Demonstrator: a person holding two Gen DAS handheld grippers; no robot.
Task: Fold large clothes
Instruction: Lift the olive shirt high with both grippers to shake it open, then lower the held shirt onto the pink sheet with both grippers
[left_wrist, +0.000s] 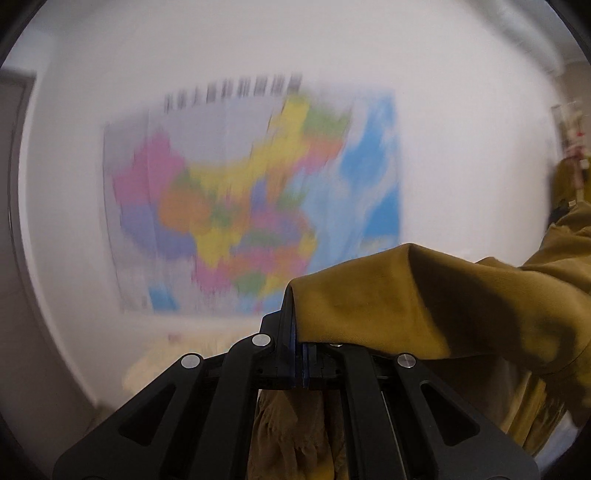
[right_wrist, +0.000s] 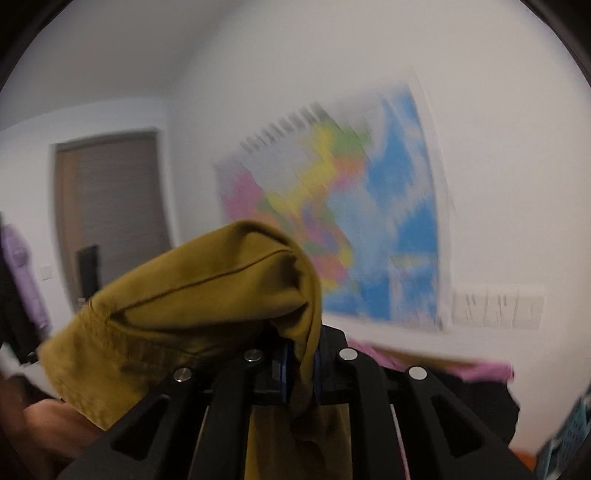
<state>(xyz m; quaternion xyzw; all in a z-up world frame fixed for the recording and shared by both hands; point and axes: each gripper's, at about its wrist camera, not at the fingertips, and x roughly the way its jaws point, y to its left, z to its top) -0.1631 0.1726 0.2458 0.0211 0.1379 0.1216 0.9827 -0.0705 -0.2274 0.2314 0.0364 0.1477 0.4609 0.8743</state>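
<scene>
A mustard-yellow garment (left_wrist: 424, 302) is held up in the air between both grippers. My left gripper (left_wrist: 297, 332) is shut on one edge of it; the cloth drapes off to the right and hangs below the fingers. My right gripper (right_wrist: 301, 354) is shut on another part of the same garment (right_wrist: 207, 295), which bunches over the left finger and hangs down between the jaws. Both cameras face a wall, and the background is motion-blurred.
A coloured wall map (left_wrist: 251, 199) hangs on the white wall, also in the right wrist view (right_wrist: 343, 221). A brown door (right_wrist: 110, 210) and a purple hanging garment (right_wrist: 20, 266) are at left. Pink and dark clothes (right_wrist: 476, 373) lie low right, with a blue basket (right_wrist: 569, 435).
</scene>
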